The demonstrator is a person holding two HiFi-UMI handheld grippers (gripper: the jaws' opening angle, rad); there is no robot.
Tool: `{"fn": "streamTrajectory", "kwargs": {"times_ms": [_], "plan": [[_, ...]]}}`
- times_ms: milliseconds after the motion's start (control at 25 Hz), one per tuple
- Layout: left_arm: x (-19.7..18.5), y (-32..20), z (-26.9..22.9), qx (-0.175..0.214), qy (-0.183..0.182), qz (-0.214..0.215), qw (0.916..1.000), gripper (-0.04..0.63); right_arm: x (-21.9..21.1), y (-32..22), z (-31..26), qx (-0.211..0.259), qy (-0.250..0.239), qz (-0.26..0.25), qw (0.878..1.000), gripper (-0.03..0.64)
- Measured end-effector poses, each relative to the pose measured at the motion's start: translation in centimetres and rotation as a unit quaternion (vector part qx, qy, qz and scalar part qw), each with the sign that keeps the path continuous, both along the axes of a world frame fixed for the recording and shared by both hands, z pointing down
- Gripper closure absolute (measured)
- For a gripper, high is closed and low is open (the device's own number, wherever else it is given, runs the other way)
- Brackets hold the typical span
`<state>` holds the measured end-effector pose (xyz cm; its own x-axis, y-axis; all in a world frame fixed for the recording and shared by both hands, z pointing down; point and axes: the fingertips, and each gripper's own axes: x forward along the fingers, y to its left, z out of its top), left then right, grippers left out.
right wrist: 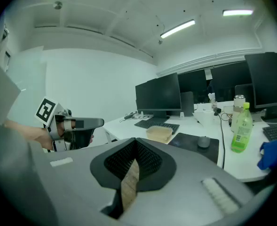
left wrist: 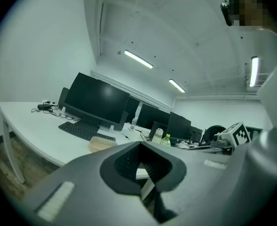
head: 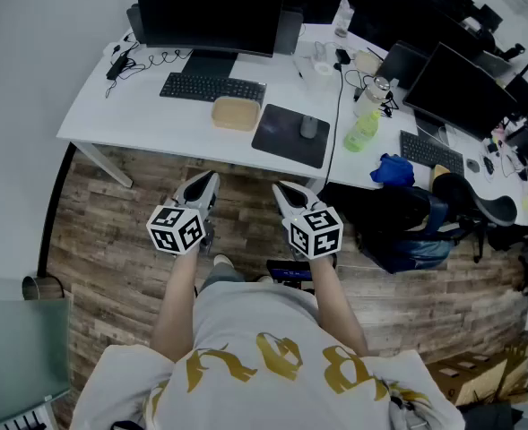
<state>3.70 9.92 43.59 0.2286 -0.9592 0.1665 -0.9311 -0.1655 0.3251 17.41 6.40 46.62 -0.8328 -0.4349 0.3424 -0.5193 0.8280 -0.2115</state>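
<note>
I stand on a wooden floor in front of a white desk (head: 147,119), holding both grippers low over the floor, short of its front edge. My left gripper (head: 208,183) is shut, with nothing between its jaws; in its own view the left gripper (left wrist: 140,144) points at the desk edge. Beside it, my right gripper (head: 283,192) is also shut and holds nothing; in its own view the right gripper (right wrist: 136,141) faces a tan container (right wrist: 159,133). The tan container (head: 236,113) sits on the desk between a keyboard (head: 212,87) and a dark mouse mat (head: 289,135) bearing a mouse (head: 309,127).
A black monitor (head: 210,14) stands behind the keyboard. A green bottle (head: 361,131), a cable and a blue cloth (head: 392,169) lie to the right, with more monitors (head: 461,92) beyond. A dark bag (head: 398,227) and a chair (head: 479,200) crowd the floor at right. A metal bin (head: 38,287) stands at left.
</note>
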Motion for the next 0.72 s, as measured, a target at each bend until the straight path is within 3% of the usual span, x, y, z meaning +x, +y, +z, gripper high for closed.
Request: {"fn": "streamTrajectory", "kwargs": {"times_ms": [160, 440, 720], "plan": [[-1.1, 0.4, 0.3, 0.006, 0.036, -0.02, 0.9991, 0.595, -0.1, 0.1, -0.4, 0.0, -0.005, -0.005, 1.0, 0.588], [-1.3, 1.5, 0.6, -0.011, 0.013, -0.029, 0.9994, 0.595, -0.4, 0.9, -0.2, -0.002, -0.002, -0.012, 1.0, 0.588], [-1.7, 2.6, -0.9, 0.012, 0.006, -0.038, 0.9992, 0.595, -0.5, 1.4, -1.5, -0.001, -0.055, -0.012, 0.998, 0.586]]}}
